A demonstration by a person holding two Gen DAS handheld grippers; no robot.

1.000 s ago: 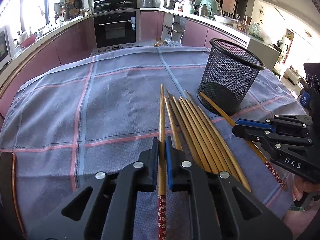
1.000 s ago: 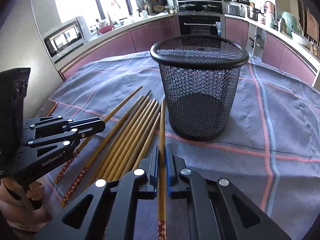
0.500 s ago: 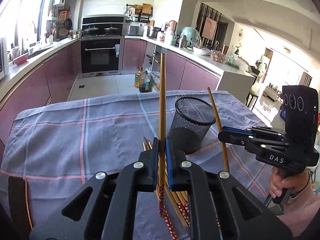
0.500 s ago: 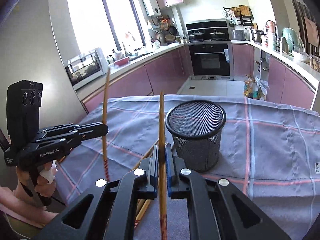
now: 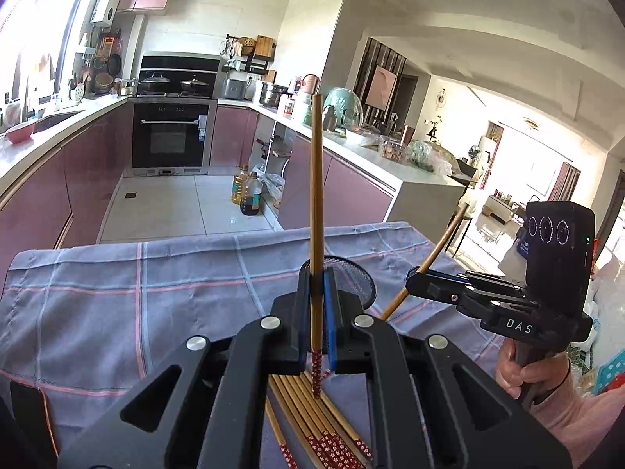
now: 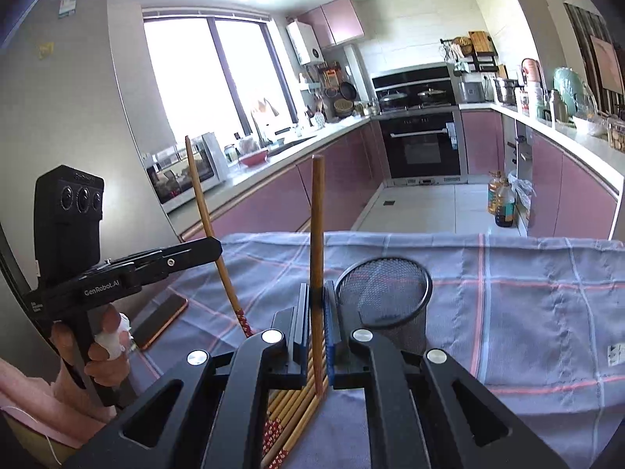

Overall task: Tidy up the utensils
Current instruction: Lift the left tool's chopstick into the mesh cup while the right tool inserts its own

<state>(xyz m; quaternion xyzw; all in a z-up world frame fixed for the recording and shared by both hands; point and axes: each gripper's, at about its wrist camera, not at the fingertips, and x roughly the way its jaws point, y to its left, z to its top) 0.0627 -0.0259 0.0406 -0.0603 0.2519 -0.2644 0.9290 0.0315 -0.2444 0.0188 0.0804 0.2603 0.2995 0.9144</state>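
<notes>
My left gripper [image 5: 316, 305] is shut on a wooden chopstick [image 5: 316, 195] with a red patterned end, held upright above the table. It shows in the right wrist view [image 6: 216, 250] at the left, its chopstick [image 6: 207, 219] tilted. My right gripper [image 6: 317, 320] is shut on another upright chopstick [image 6: 317, 234]. It shows in the left wrist view [image 5: 410, 279] at the right, its chopstick [image 5: 437, 252] slanted. The black mesh cup [image 6: 384, 297] stands on the cloth just right of my right gripper and partly hidden behind my left gripper [image 5: 357, 277]. Several more chopsticks [image 5: 312, 418] lie on the cloth below both grippers [image 6: 293, 406].
The table wears a grey checked cloth [image 5: 156, 293] with pink lines. A phone [image 6: 160, 322] lies near the table's left edge. Beyond the far table edge are the kitchen floor, oil bottles [image 5: 246, 195], pink cabinets and an oven [image 5: 172, 136].
Both grippers have lifted their chopsticks off the cloth and risen well above the table. The chopsticks now stand upright and the mesh cup looks smaller and lower.
</notes>
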